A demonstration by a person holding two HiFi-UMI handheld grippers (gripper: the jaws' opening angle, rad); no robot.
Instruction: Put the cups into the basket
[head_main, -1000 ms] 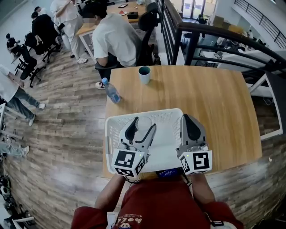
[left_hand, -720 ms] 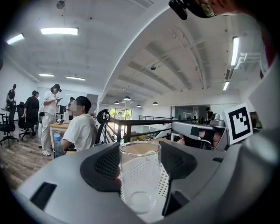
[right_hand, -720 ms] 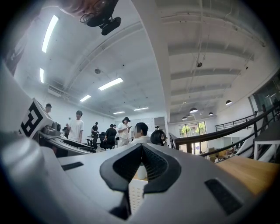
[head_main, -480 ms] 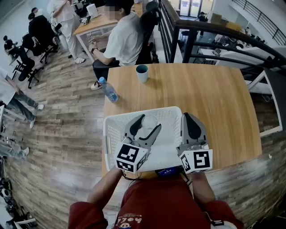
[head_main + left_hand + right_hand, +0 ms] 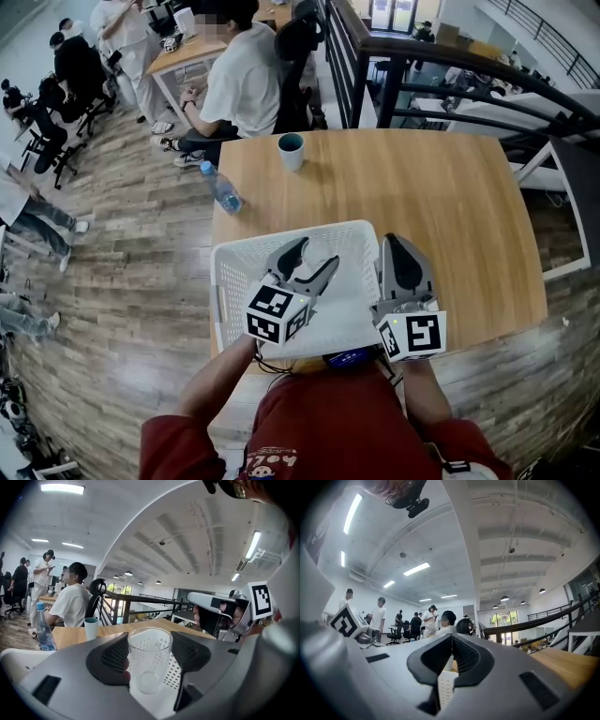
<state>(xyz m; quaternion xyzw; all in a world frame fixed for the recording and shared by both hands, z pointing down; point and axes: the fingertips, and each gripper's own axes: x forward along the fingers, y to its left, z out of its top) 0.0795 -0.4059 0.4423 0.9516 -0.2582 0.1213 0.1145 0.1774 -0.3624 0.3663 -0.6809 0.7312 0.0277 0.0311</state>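
Note:
My left gripper (image 5: 314,256) hangs over the white perforated basket (image 5: 231,258), shut on a clear plastic cup (image 5: 150,665) that stands upright between its pads (image 5: 111,660). In the head view the cup is barely discernible between the jaws. A teal cup (image 5: 291,150) stands near the table's far edge, seen also as the teal cup (image 5: 91,628) in the left gripper view. My right gripper (image 5: 395,246) sits at the basket's right side, its jaws shut with a strip of the basket's rim (image 5: 444,686) between them.
A water bottle (image 5: 223,190) stands at the wooden table's (image 5: 441,216) far left corner. A person in a white shirt (image 5: 242,80) sits on a chair just beyond the far edge. A dark railing (image 5: 450,56) runs behind the table.
My left gripper has shifted a little forward and right over the basket, carrying the clear cup. The right gripper has stayed at the basket's right side.

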